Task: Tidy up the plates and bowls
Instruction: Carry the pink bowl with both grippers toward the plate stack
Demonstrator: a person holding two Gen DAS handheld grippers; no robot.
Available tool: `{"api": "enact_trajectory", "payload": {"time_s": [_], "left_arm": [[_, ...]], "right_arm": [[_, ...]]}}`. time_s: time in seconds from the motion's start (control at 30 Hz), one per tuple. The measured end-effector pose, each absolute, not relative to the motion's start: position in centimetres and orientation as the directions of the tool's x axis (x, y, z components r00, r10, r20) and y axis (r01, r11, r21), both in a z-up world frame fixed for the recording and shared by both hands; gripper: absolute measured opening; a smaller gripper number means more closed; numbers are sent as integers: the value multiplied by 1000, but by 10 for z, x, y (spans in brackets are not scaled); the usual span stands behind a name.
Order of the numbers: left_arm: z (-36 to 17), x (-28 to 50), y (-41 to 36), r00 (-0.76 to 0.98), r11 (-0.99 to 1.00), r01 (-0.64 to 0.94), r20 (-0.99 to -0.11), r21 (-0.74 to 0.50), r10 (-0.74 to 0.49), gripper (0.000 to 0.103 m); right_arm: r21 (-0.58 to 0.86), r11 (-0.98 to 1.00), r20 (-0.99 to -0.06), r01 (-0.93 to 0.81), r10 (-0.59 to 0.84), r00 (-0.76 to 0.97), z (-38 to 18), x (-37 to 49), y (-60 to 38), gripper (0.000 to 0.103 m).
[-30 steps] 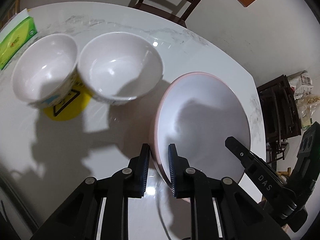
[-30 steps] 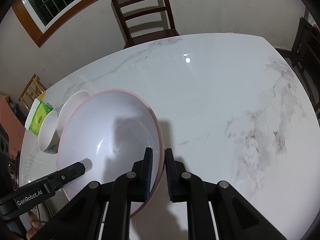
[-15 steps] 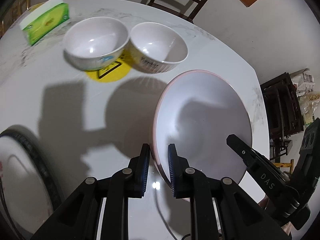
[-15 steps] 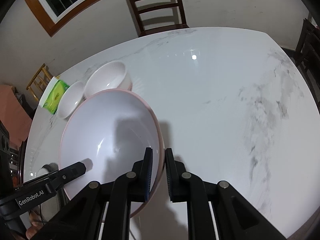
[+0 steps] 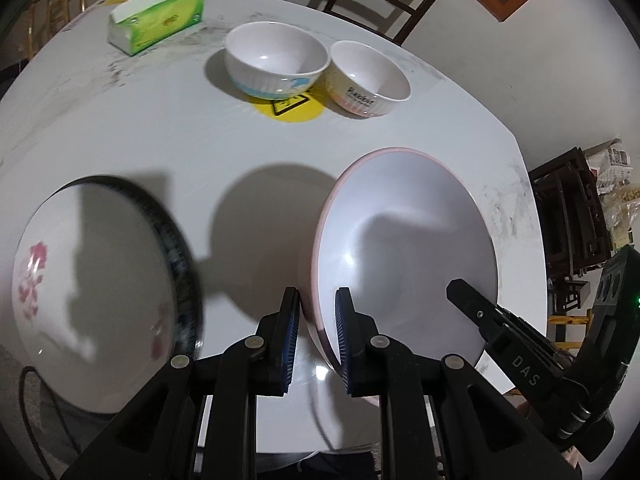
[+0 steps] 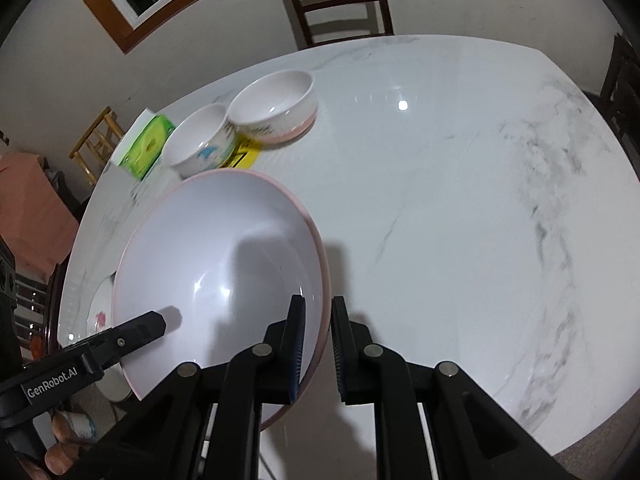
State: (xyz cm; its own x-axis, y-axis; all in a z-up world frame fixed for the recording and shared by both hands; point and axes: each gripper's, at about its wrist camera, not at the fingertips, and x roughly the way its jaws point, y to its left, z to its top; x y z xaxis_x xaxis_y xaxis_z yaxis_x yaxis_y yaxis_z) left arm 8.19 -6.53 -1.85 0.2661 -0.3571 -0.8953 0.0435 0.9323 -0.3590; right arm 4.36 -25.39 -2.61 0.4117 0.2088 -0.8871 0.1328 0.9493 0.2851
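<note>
A large pink-rimmed white bowl (image 5: 404, 248) is held above the marble table by both grippers. My left gripper (image 5: 318, 308) is shut on its near left rim. My right gripper (image 6: 318, 316) is shut on its right rim; the bowl (image 6: 224, 264) fills the left of the right wrist view. A flower-patterned plate with a dark blue rim (image 5: 96, 296) lies at the near left. Two small white bowls, one with a blue pattern (image 5: 276, 64) and one with pink lettering (image 5: 368, 80), sit side by side at the far side.
A green tissue pack (image 5: 158, 20) lies at the far left of the table (image 6: 460, 200). A yellow sticker (image 5: 288, 108) sits under the small bowls. Wooden chairs (image 6: 336, 0) stand around the table. Dark furniture (image 5: 572, 216) stands at the right.
Both grippers have carried the large bowl back toward the near edge. The two small bowls now look farther away, and the flowered plate has come into view at the left.
</note>
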Motion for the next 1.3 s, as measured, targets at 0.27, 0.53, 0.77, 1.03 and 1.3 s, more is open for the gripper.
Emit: {"api": "enact_trajectory", "payload": {"time_s": [0.27,0.53,0.77,1.03,1.3], "left_arm": [[-29,62,-51,250,934,33,-902,-356,-352,14],[-40,52,-45,231,932,31,-905,-360,-357,13],[-47,48,-47,219,934,37,-909,-354,-353,13],[-50,49,-49,219,939,40,-914,-343,-343,13],[-52,50,-50,221,939,42,-913,-342,-342,13]], "right_arm": [[268,956,-897,117,203,393,-31,26,-237,13],[266,956,-902,127,200,383,-37,20,-236,14],[267,954,-906,133,201,372,-43,16,-237,14],[275,952,-909,137,210,361,-49,17,-235,14],[280,951,-908,133,217,359,-50,17,-234,16]]}}
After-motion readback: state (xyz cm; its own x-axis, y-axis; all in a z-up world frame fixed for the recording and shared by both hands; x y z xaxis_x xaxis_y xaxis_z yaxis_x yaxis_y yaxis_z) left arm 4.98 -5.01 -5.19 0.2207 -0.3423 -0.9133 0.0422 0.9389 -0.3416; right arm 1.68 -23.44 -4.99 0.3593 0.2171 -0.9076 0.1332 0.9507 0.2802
